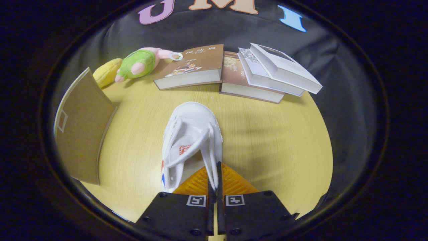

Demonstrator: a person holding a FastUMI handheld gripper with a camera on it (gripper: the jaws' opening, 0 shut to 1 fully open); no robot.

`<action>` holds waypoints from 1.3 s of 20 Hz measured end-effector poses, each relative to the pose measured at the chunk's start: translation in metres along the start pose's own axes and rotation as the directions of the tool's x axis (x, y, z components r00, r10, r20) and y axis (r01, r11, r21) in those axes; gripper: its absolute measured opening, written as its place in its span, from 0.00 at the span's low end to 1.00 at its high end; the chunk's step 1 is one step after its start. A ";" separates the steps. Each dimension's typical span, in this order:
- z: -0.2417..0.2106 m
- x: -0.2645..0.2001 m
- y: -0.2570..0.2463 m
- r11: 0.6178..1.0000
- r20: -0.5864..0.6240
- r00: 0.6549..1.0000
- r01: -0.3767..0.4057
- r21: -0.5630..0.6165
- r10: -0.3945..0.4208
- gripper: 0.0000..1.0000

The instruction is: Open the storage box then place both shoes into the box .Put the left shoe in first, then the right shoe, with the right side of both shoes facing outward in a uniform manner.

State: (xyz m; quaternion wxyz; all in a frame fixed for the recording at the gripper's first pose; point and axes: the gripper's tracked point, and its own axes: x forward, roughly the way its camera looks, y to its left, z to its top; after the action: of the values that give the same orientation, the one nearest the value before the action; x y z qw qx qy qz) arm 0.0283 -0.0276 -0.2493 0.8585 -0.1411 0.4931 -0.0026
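A white canvas shoe (190, 134) with red and blue marks on its side hangs from my gripper (214, 174), toe pointing away over the wooden table (274, 140). Both fingers are pressed together on the shoe's right heel wall, so the gripper is shut on the shoe. To the left stands the brown cardboard storage box (83, 130), of which I see a flat side or lid with a small label outline. Its inside is hidden from here.
Beyond the shoe lie several books (234, 70), two brown ones and two white ones stacked at an angle. A green and pink plush toy (138, 63) and a yellow plush corn (107, 72) lie at the far left, behind the box.
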 end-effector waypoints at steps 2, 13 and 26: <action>0.001 -0.001 0.001 1.000 0.015 1.000 -0.011 0.028 0.011 0.08; 0.001 -0.007 0.009 0.991 0.021 0.996 -0.090 0.102 0.088 0.04; 0.077 -0.112 0.074 0.893 0.212 0.917 -0.383 0.235 0.337 0.04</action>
State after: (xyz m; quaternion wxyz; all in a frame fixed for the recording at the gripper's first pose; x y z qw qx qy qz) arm 0.0261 0.0781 -0.1363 0.8930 0.0723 0.4325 0.1010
